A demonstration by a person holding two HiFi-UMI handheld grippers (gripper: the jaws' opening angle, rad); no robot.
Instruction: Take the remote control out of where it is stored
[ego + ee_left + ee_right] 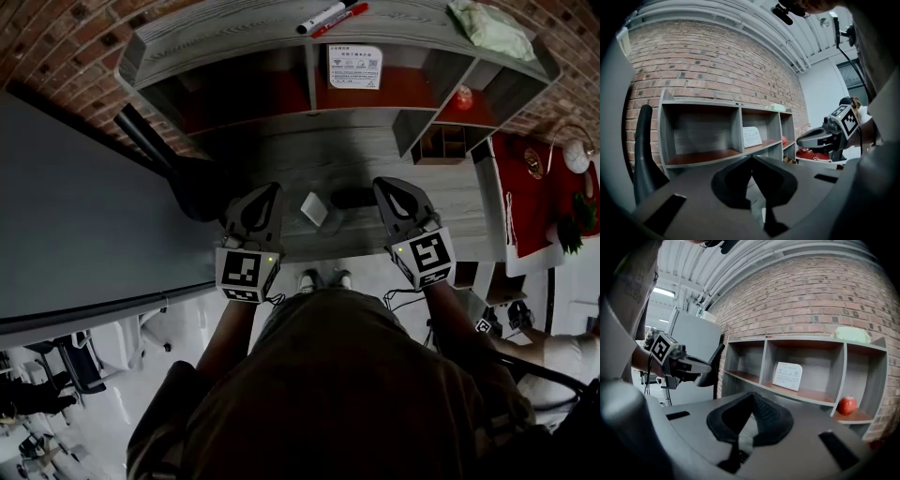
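I held the left gripper [270, 192] and the right gripper [387, 186] over the grey desk [328, 155], each with jaws closed together on nothing, while the dark thing that I took for the remote control [352, 198] lay on the desk between them, nearer the right one.
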